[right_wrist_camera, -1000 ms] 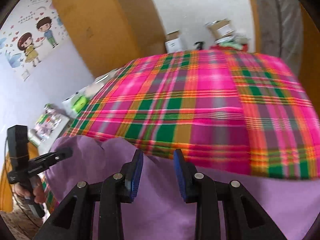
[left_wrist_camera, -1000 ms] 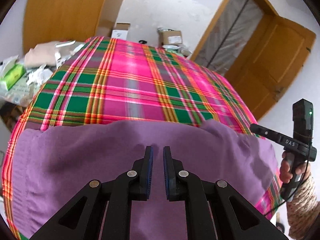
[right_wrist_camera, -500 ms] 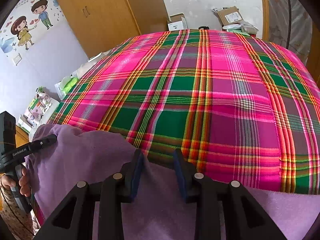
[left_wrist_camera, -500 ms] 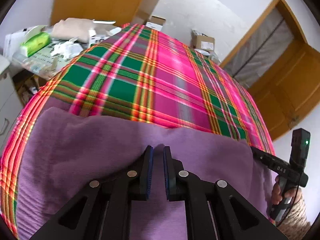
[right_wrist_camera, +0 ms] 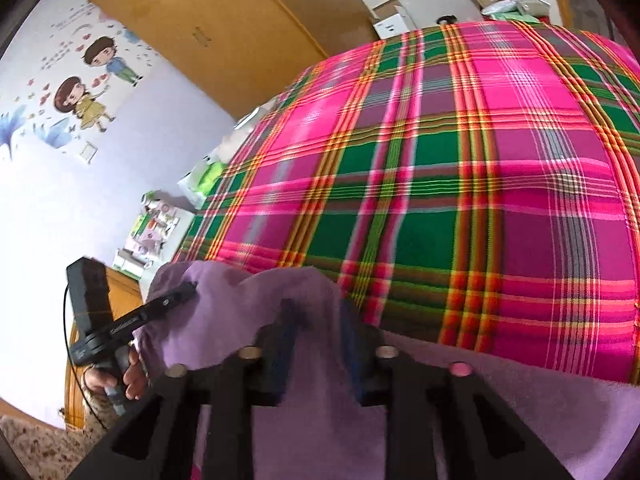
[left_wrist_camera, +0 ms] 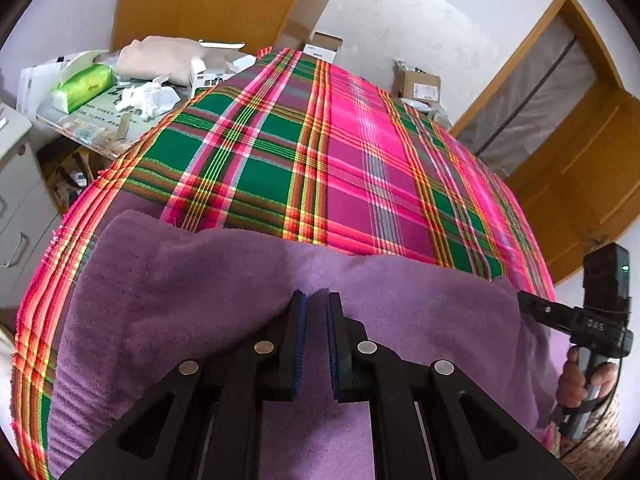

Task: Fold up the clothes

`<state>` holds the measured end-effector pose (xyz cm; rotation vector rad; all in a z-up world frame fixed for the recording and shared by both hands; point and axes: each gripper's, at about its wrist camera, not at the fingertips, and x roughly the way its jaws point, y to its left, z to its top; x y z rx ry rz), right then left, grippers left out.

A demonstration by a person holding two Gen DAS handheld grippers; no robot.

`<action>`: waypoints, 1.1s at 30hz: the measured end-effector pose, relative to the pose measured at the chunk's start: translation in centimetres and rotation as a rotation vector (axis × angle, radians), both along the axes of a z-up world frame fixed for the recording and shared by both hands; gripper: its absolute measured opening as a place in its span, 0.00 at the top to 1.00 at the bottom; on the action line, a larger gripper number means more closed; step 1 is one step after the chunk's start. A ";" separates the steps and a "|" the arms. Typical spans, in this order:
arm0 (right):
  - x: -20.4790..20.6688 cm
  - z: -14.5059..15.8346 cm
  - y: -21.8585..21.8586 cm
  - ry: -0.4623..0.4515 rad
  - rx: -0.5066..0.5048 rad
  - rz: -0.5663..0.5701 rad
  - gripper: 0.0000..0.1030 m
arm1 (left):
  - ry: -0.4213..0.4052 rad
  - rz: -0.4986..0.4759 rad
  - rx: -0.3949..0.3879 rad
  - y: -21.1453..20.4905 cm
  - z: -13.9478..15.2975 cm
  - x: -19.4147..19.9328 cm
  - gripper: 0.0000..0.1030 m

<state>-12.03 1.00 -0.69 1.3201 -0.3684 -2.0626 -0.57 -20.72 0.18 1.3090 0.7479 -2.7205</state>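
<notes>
Here the purple garment (left_wrist_camera: 208, 288) is soft and fleecy, with a ribbed band at its left end, and lies bunched across the near end of the plaid sheet (left_wrist_camera: 344, 168). The left gripper (left_wrist_camera: 316, 308) has its jaws narrow, a ridge of the cloth pinched between the blue pads. The right gripper (right_wrist_camera: 316, 320) stands a little wider, with a raised peak of the garment between its fingers; whether it grips is blurred, cannot tell. The far edge of the garment is wavy, lifted at both grippers. Beyond it the sheet lies flat and bare all the way to the far edge, wide room there. Left of the bed, a cluttered side table (left_wrist_camera: 80, 128) holds a green tissue pack (left_wrist_camera: 82, 88) and crumpled paper. Cardboard boxes (left_wrist_camera: 418, 84) sit on the floor past the far end, contents not visible.
</notes>
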 end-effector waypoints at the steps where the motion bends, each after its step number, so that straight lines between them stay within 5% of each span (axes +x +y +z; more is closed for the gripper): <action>1: 0.2 0.1 0.0 0.005 0.000 0.009 0.88 | -0.002 0.001 -0.004 0.1 0.0 0.0 0.90; 13: 5.6 2.6 -0.1 0.114 0.015 0.165 0.93 | 0.020 -0.018 0.005 1.3 0.7 -0.2 0.90; 26: 6.2 -0.1 -0.3 -0.030 0.006 0.181 0.91 | 0.020 -0.094 0.005 3.8 0.7 -0.5 0.90; 33: 3.2 0.9 1.5 -0.082 -0.134 0.095 0.70 | 0.015 -0.101 0.010 3.6 0.2 -0.4 0.90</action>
